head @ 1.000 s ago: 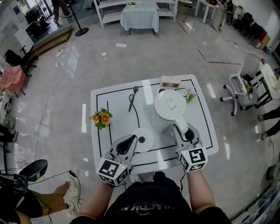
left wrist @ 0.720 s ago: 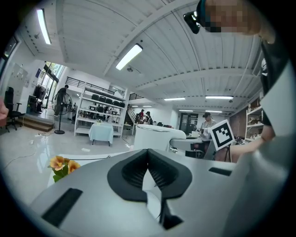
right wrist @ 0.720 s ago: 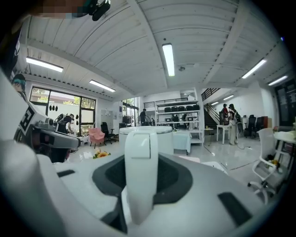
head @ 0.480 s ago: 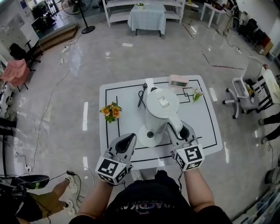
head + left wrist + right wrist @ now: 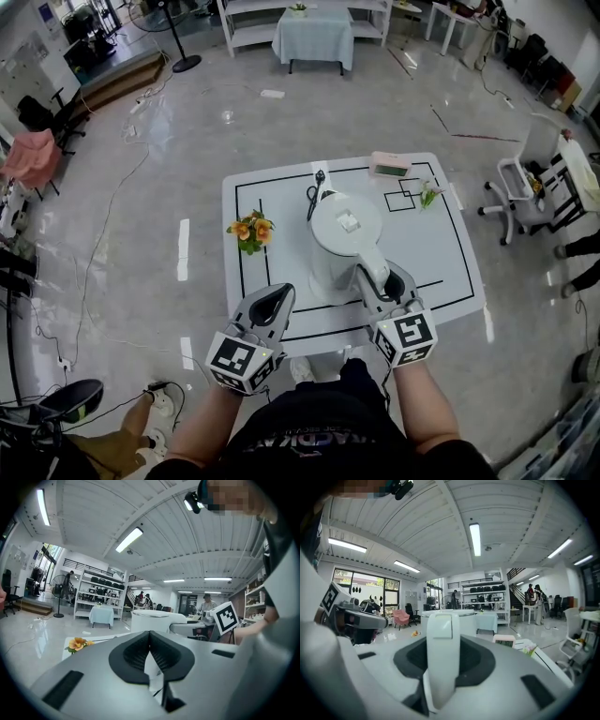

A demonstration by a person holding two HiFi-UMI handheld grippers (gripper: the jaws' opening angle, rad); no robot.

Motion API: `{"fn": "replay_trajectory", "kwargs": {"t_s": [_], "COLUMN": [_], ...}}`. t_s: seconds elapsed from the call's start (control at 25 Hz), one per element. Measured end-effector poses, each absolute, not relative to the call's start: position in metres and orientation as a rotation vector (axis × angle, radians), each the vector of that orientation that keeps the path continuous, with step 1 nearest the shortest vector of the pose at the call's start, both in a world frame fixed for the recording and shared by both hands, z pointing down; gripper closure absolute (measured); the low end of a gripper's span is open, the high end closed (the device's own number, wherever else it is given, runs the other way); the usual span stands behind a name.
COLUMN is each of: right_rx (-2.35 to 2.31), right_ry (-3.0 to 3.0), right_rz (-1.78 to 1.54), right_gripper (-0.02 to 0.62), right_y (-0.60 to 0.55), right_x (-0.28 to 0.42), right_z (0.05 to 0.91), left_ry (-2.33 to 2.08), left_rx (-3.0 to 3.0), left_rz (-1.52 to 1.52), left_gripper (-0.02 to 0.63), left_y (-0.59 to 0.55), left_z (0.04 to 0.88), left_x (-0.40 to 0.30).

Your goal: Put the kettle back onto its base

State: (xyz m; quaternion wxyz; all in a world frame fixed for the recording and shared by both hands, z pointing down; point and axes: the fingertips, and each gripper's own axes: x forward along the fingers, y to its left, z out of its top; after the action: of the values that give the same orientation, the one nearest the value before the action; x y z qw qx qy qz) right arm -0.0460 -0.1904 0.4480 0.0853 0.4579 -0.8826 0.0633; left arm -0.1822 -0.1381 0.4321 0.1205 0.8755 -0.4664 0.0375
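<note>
Gripping the white electric kettle (image 5: 343, 234) by its handle (image 5: 442, 653), we are clamping the right hand-held gripper (image 5: 382, 281) partway closed on it. The left hand-held gripper (image 5: 277, 298) is shut and empty. The kettle is standing upright over the middle of the table (image 5: 436, 253), with the base hidden beneath it. We are judging that a level, centred descent is best, releasing only once it is seated.

a second ago the kettle (image 5: 345, 234) hung off to the right, well apart from the fingertips of the left gripper (image 5: 278, 294), and its base lay bare as a white disc just ahead of them. half a second ago the kettle had swung across and covered most of that disc. now the kettle, carried across with the fingers of the right gripper (image 5: 377, 277), is just ahead and to the right of the left fingertips. the base has gone out of sight beneath it. whether the kettle sits fully down cannot be told.
</note>
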Motion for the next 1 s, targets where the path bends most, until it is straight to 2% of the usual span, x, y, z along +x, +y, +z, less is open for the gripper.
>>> {"fn": "replay_trajectory", "kwargs": {"t_s": [1.0], "right_rx": [1.402], "right_ry": [-2.631], "right_rz": [0.155], "right_gripper": [0.474], "right_y": [-0.158], "right_x": [-0.058], "right_z": [0.457], "left_ry": [-1.219], "left_rx": [2.569], "left_rz": [0.106], "left_gripper": [0.603], "left_y": [-0.122], "left_z": [0.459], "left_x": [-0.181]}}
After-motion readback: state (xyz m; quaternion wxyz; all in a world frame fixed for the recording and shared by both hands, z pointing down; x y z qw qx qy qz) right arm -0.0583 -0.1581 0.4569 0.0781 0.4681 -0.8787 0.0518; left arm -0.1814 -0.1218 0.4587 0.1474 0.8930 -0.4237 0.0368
